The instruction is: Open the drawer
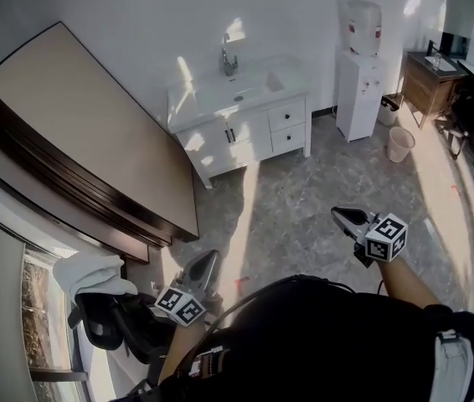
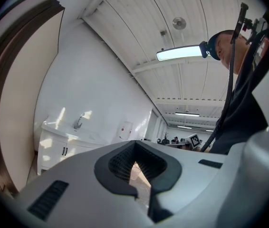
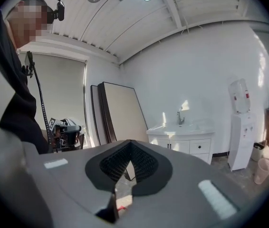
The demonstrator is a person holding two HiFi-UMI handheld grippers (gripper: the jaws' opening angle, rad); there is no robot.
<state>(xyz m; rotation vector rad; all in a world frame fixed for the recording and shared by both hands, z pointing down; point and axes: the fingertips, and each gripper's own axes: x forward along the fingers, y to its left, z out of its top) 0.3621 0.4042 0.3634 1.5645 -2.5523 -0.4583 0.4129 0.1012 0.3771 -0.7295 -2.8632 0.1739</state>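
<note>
A white vanity [image 1: 220, 141] with a sink and tap stands against the far wall. It has two small drawers on its right side, the upper drawer [image 1: 287, 115] above the lower one [image 1: 290, 138], both closed. The right gripper view shows the upper drawer [image 3: 200, 147] too. In the left gripper view the vanity [image 2: 58, 146] is far off at the left. My left gripper [image 1: 207, 260] [image 2: 141, 175] is shut and holds nothing. My right gripper [image 1: 343, 217] [image 3: 125, 172] is also shut and holds nothing. Both are well short of the vanity, over the stone floor.
Large flat panels [image 1: 86, 141] lean on the left wall. A water dispenser [image 1: 360, 69], a waste bin [image 1: 400, 143] and a wooden desk [image 1: 430, 78] stand right of the vanity. A black chair with a white cloth [image 1: 99, 304] is by my left side.
</note>
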